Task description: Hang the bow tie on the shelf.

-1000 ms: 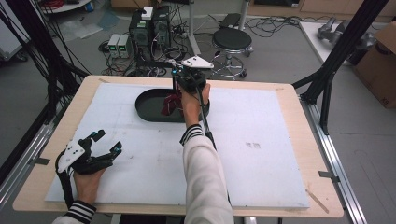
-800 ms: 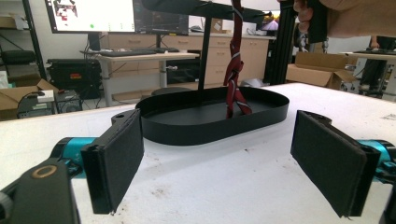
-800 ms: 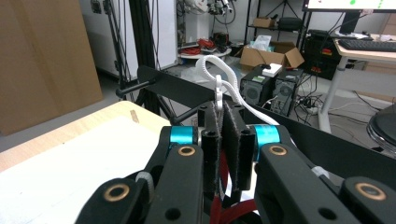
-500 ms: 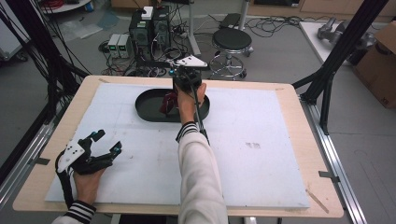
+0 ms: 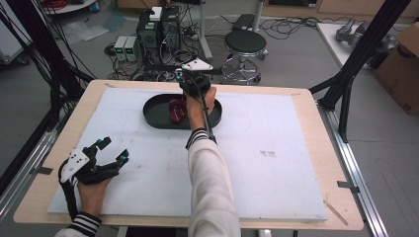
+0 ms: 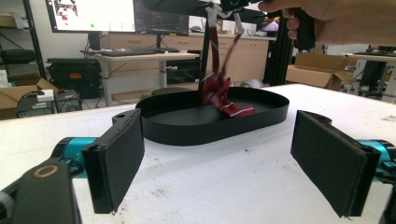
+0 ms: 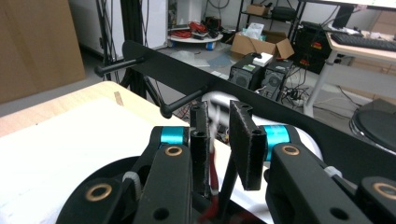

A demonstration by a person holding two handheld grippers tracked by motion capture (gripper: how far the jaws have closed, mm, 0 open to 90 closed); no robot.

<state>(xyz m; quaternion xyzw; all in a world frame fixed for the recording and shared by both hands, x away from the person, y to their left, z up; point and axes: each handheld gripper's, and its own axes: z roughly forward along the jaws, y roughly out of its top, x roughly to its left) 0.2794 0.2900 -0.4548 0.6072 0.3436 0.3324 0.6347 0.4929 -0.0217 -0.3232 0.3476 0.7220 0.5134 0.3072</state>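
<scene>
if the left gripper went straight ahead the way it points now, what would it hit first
Probably the near wall of the black oval tray. The left gripper has open jaws with bare white table between them, and the tray lies straight ahead. Depth is hard to judge.

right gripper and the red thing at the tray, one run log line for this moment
right gripper: jaws just opening, red cloth between them | black tray: cloth's lower end inside | left gripper: open, nothing held

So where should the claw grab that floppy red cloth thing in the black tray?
Best to come from straight above and pinch the raised top of the dark red, white-striped cloth. It stands bunched up over the oval black tray, whose wall would likely block a sideways reach.
</scene>
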